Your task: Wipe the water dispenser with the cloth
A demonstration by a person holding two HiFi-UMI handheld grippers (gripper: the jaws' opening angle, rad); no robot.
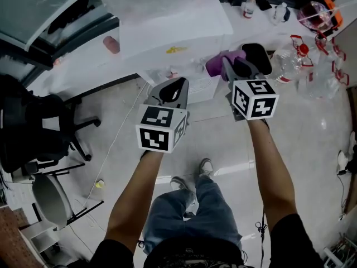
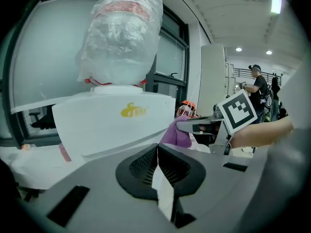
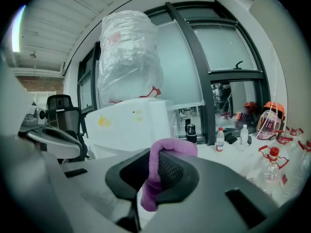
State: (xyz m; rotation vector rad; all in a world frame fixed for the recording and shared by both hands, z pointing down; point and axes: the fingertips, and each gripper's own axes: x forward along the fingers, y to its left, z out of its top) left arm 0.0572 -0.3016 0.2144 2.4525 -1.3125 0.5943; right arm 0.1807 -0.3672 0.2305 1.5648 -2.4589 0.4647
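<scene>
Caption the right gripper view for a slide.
Right gripper shut on a purple cloth, facing the white water dispenser and its wrapped bottle.

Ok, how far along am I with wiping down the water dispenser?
Done: the cloth is picked up and pinched in the right tool. In hand: it is held up by the front corner of the water dispenser, though I can't tell if it touches. The left tool is shut and empty. Left: the wiping itself; no wiped patch shows.
</scene>
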